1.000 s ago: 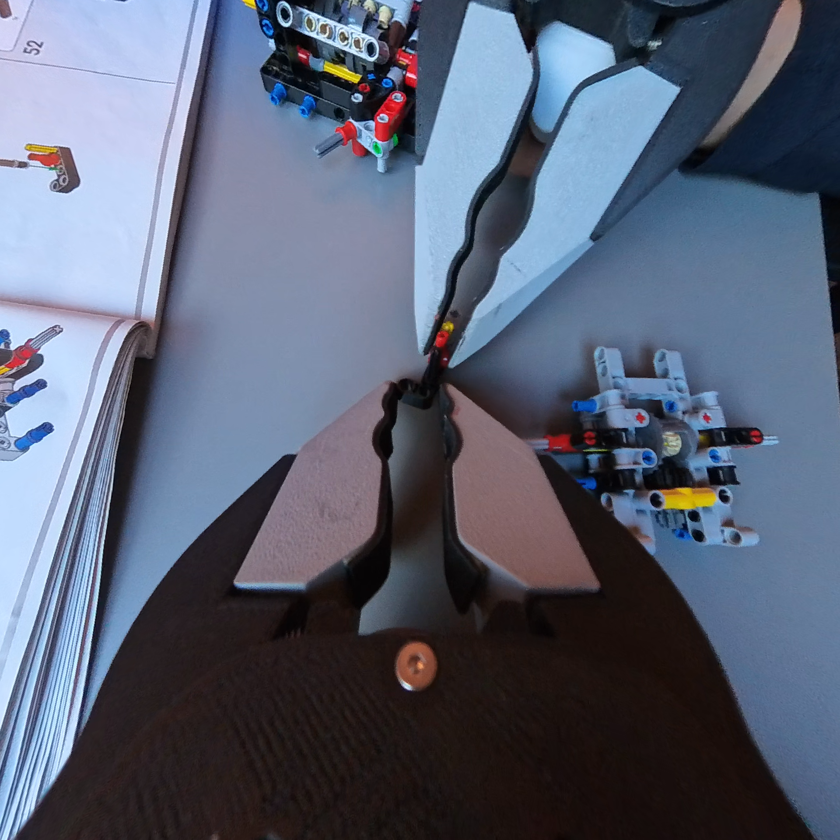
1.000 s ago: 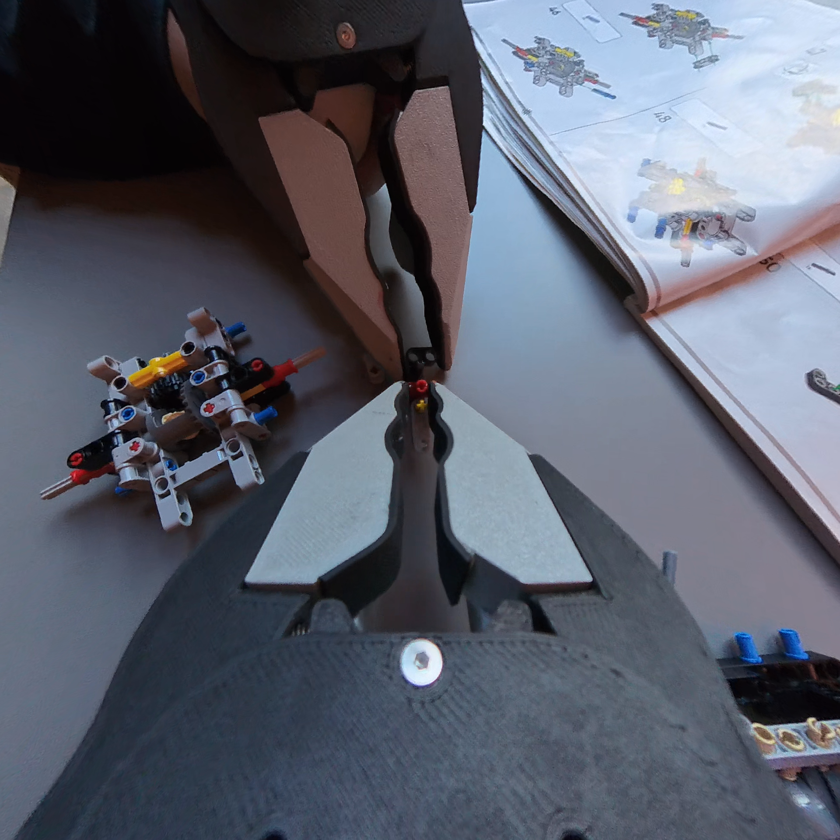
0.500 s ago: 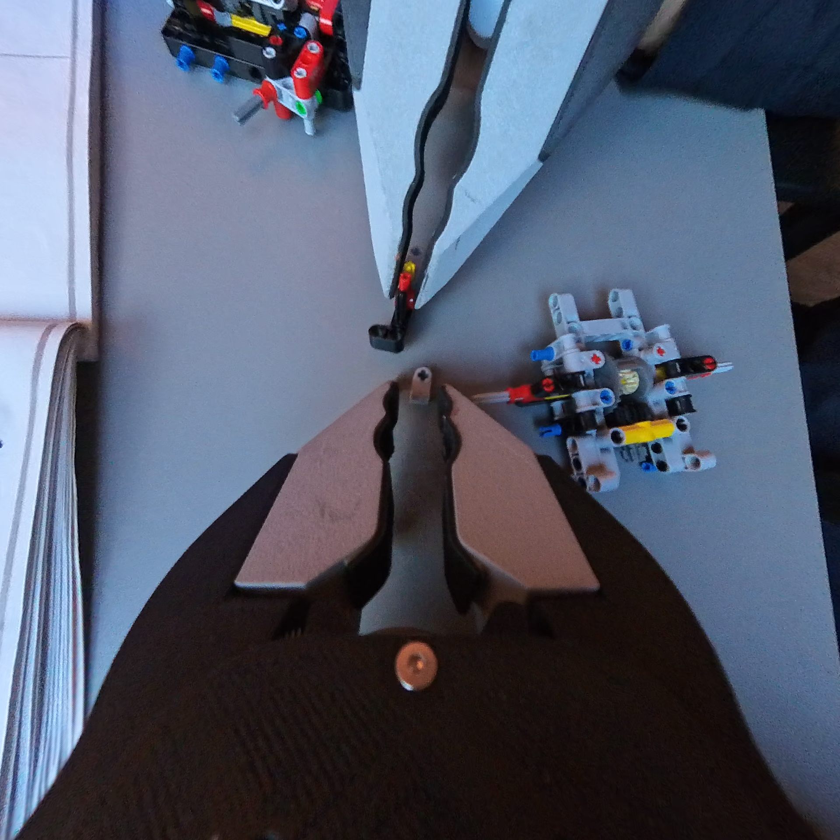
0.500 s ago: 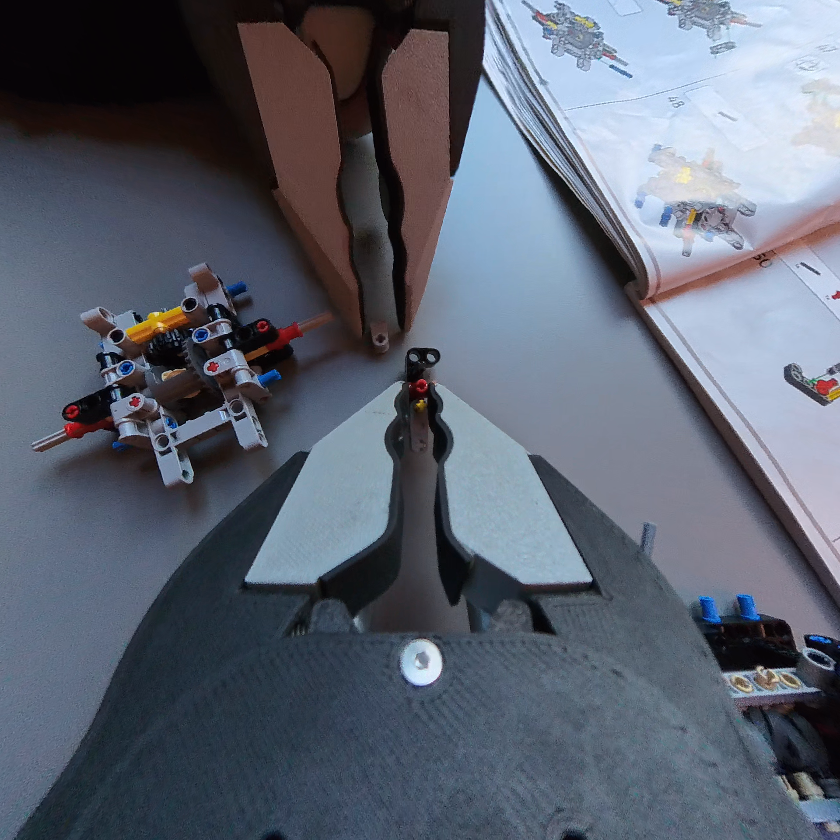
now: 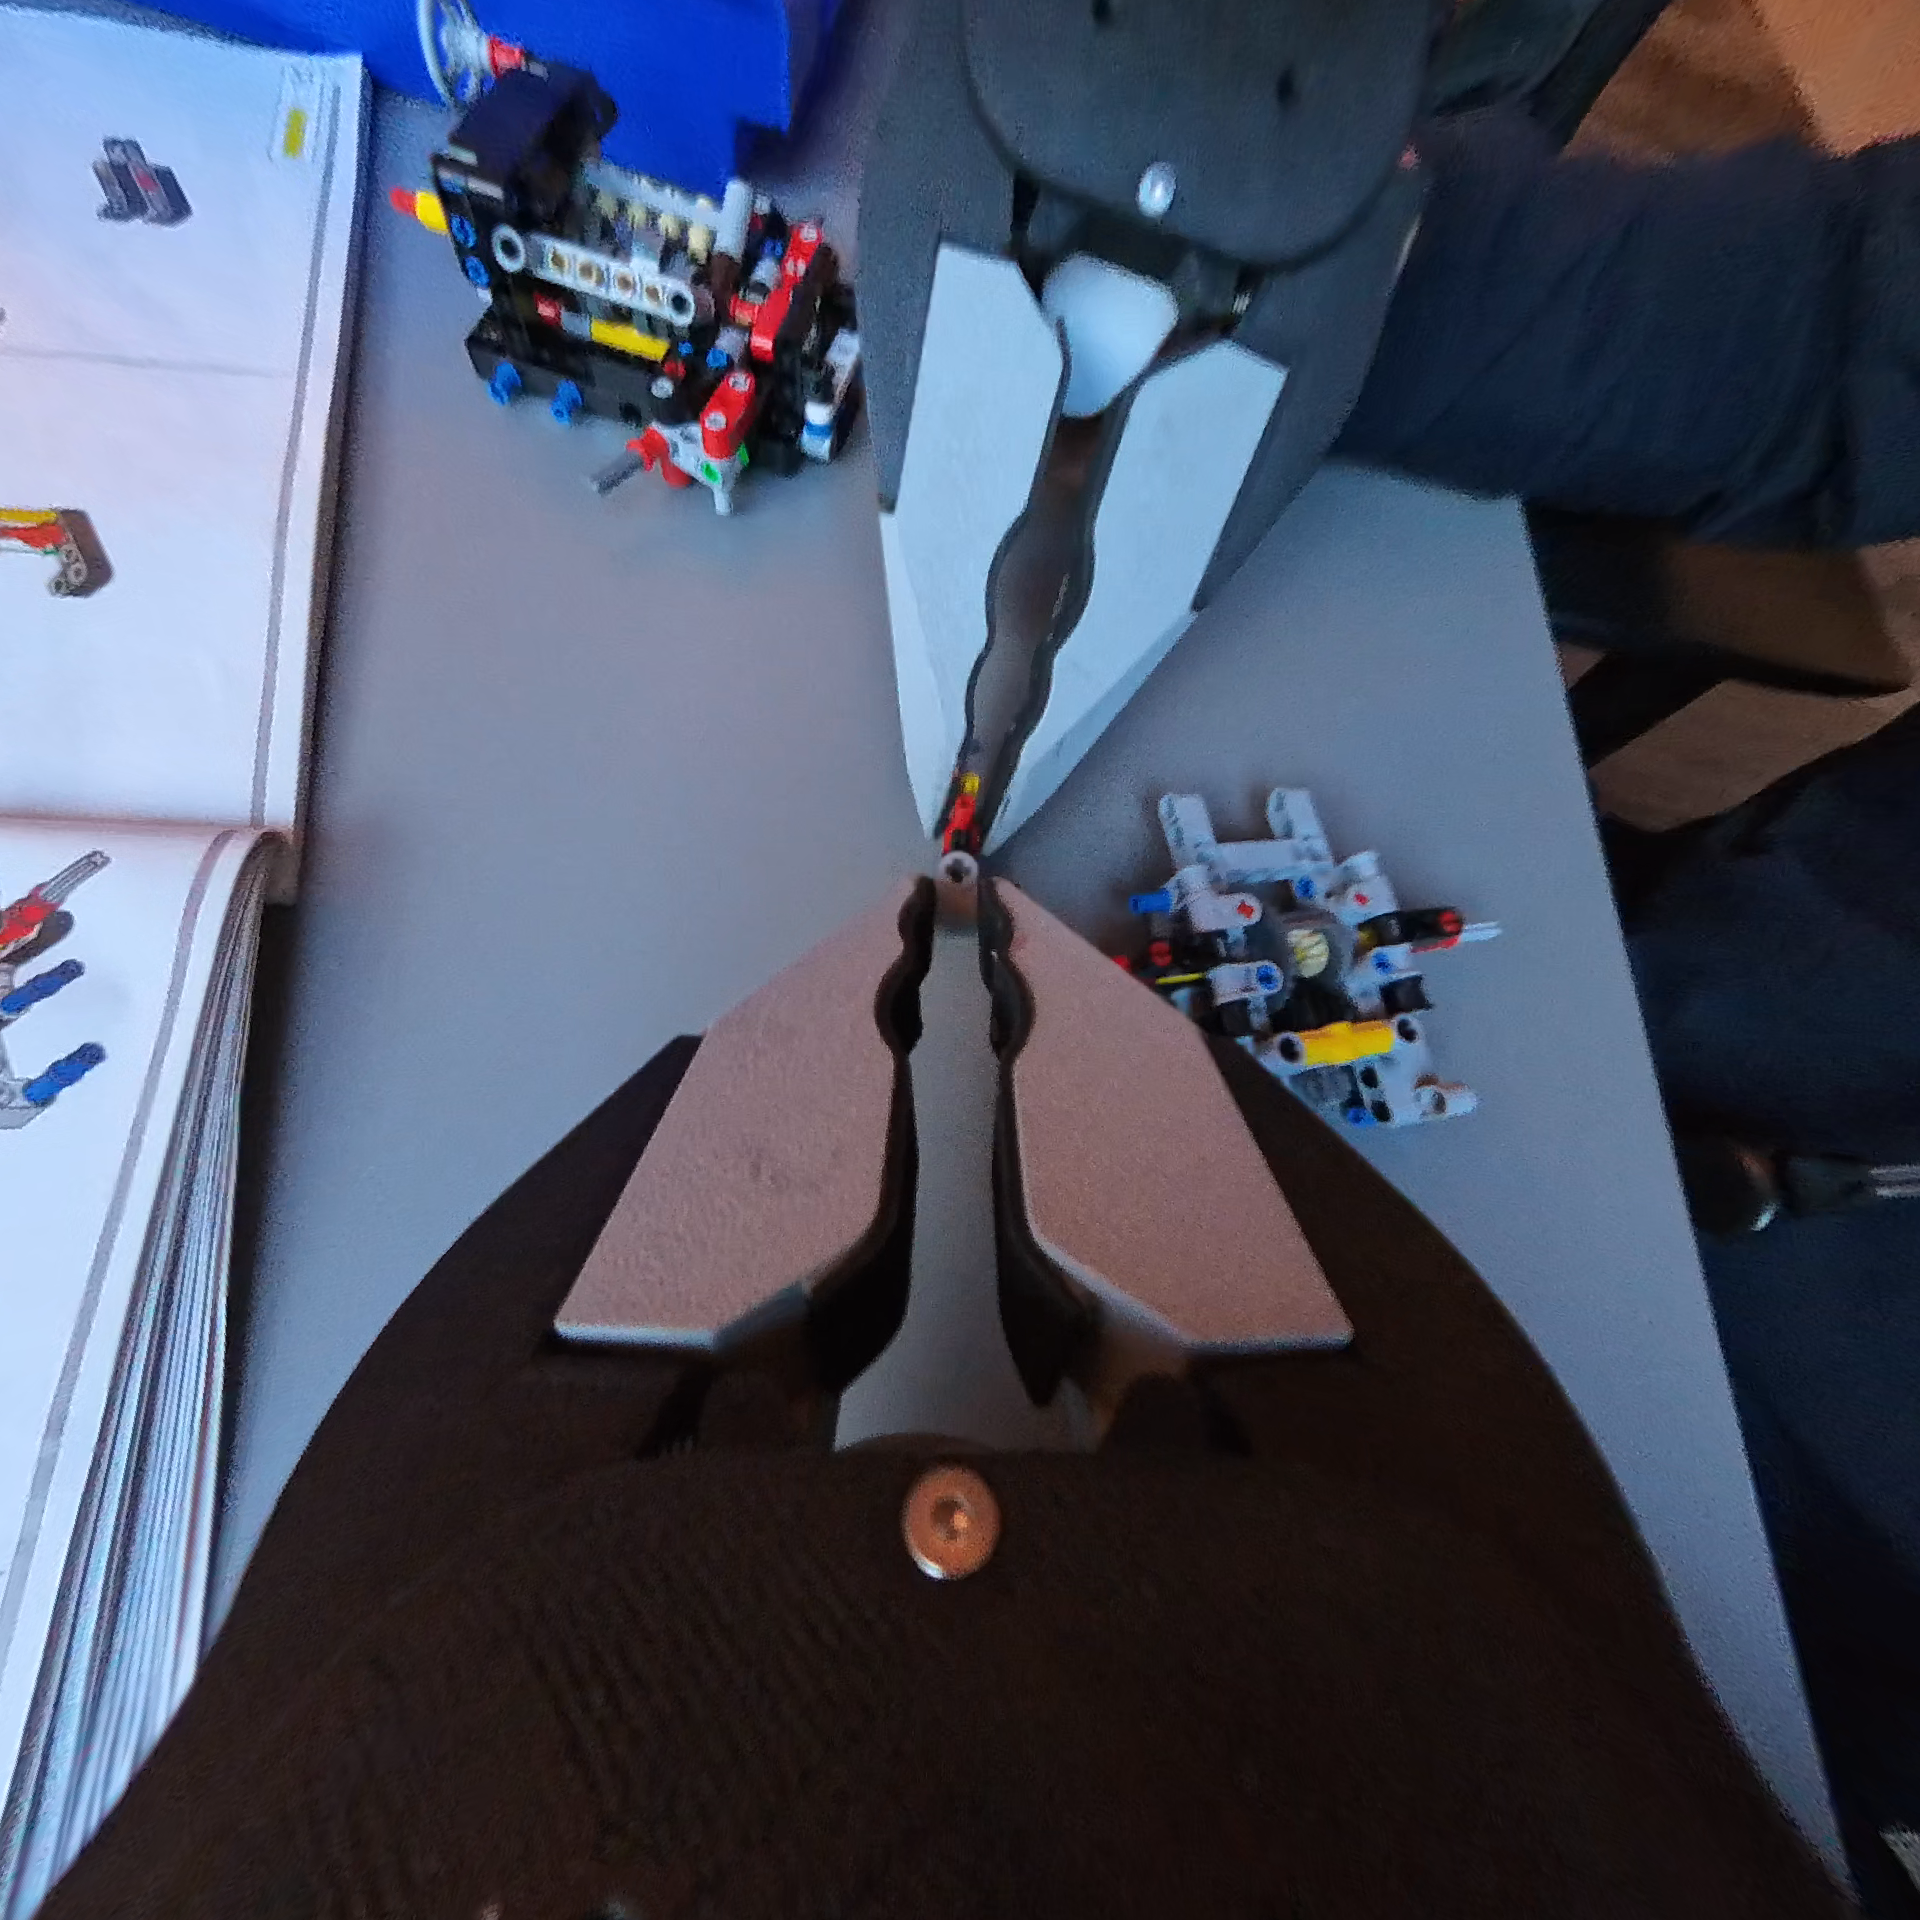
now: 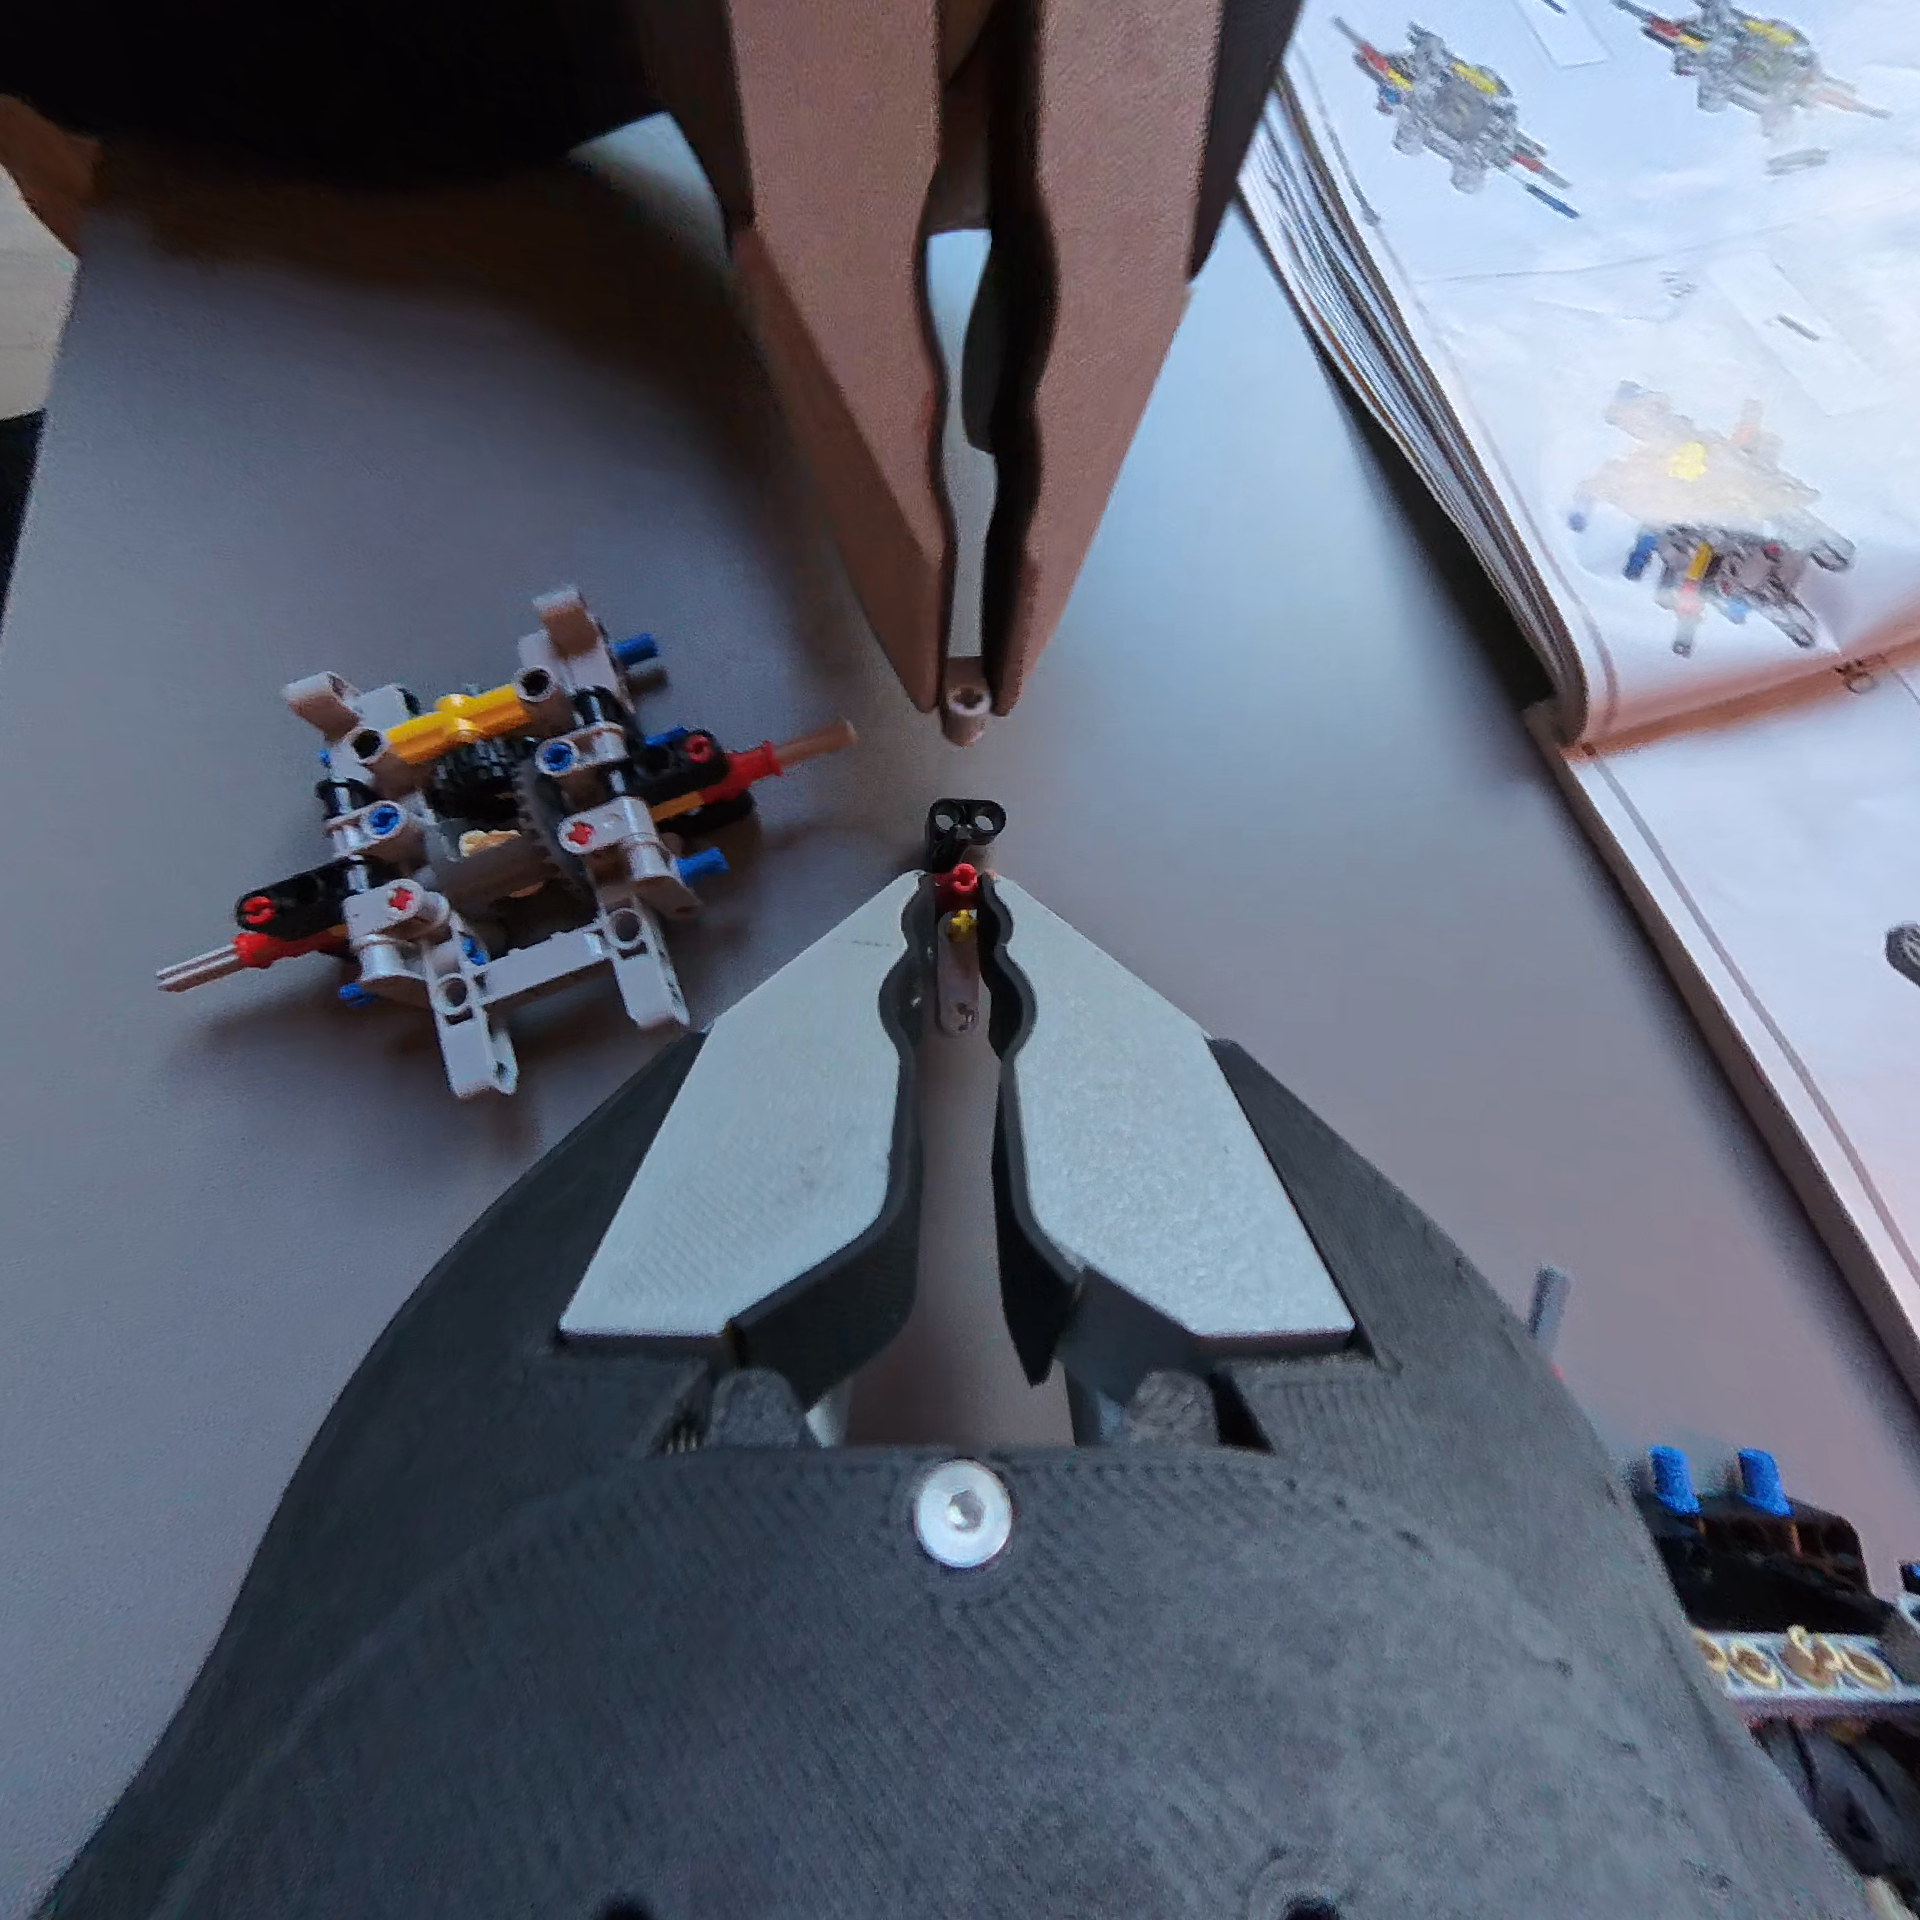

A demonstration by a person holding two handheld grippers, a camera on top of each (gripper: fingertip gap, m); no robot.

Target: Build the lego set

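Note:
My left gripper [image 5: 956,896] is shut on a small grey connector piece [image 5: 958,871] that sticks out past its tips. The right wrist view shows the same piece [image 6: 966,709] pinched between the brown fingers [image 6: 862,447]. My right gripper [image 6: 958,885] is shut on a small assembly [image 6: 958,935]: a grey beam with a yellow pin and a red pin, and a black two-hole piece [image 6: 966,823] sticking out in front. The two grippers point tip to tip just above the grey table [image 5: 582,675]. A small gap lies between the grey piece and the black piece.
A grey, black and yellow gear sub-assembly [image 5: 1309,966] lies on the table right of my left gripper [image 6: 488,831]. A larger black model [image 5: 644,322] stands farther back. An open instruction booklet [image 5: 135,623] lies along the left. The table edge [image 5: 1621,935] is on the right. Less than 4 cm separates the two grippers' tips.
My left gripper let go of the black end of the assembly, drew back over a grey piece on the table, shut on it, and brought it up to the right gripper's assembly.

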